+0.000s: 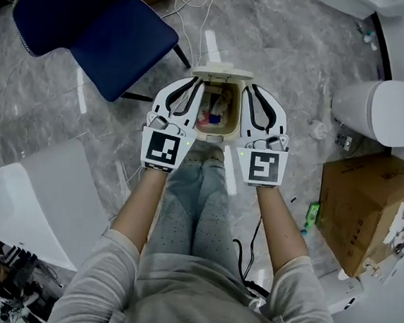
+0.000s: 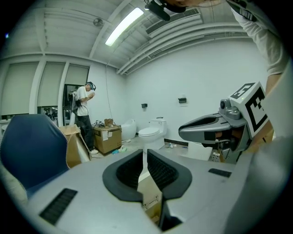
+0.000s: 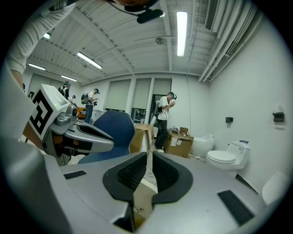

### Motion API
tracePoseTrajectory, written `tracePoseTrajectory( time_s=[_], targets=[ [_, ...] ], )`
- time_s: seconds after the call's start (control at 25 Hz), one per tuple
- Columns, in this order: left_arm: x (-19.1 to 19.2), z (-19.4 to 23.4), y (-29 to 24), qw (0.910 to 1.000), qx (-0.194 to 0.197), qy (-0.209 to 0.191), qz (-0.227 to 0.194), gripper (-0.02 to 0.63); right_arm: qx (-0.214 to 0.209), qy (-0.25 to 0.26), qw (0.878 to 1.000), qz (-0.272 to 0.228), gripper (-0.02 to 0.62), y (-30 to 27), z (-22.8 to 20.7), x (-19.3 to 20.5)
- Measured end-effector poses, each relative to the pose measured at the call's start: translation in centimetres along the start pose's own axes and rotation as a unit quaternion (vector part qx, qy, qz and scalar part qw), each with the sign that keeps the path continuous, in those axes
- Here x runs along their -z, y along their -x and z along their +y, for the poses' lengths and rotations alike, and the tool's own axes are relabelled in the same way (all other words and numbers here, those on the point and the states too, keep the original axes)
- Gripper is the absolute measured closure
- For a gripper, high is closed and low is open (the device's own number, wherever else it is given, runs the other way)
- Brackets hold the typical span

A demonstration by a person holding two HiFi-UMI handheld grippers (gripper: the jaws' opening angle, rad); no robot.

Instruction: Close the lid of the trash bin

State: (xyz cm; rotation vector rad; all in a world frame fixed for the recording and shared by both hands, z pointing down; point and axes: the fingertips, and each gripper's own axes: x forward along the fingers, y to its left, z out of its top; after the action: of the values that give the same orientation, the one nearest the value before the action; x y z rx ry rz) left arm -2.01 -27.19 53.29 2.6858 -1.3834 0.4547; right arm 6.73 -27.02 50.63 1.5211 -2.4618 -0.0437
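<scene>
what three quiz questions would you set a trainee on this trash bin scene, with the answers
1. True or false: the lid of the trash bin is already shut.
2. How do the jaws of the left gripper stand? A: wide apart. B: together, with nothing gripped. C: clamped on a bottle.
3. In the head view, what piece of furniture stands to the upper left of the bin?
Key: 1 false, the lid stands up behind the open bin; 2 B; 3 the blue chair.
</scene>
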Motion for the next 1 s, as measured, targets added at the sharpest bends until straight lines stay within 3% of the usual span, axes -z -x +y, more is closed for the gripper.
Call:
tracePoseTrajectory(
  time_s=[0.24,0.36,0.52,0.6,1.0],
  targets=[
    [1.1,0.3,-1.3,0.9999,0.004,0.004,0.014,0.58,-0.019,0.002,1.0,0.017,0.558,-1.1,-0.2,1.5],
    [1.9,0.2,-2.1,0.9995,0.014,0.019,0.022,0.47,-0.021,-0.003,0.999,0.024,0.558,-1.5,-0.4,2.3],
    [2.8,0.5,-3.0,0.9992,0.018,0.016,0.033,0.465,-0.032,-0.002,0.999,0.039,0.553,-2.2,-0.4,3.3],
    [3.2,0.7,-3.4,0.999,0.02,0.014,0.038,0.458,-0.042,-0.011,0.997,0.063,0.471,-2.4,-0.2,4.1],
    [6.1,1.2,-5.6,0.9966,0.038,-0.001,0.072,0.443,-0.054,-0.005,0.99,0.127,0.442,-4.3,-1.3,8.4]
  ],
)
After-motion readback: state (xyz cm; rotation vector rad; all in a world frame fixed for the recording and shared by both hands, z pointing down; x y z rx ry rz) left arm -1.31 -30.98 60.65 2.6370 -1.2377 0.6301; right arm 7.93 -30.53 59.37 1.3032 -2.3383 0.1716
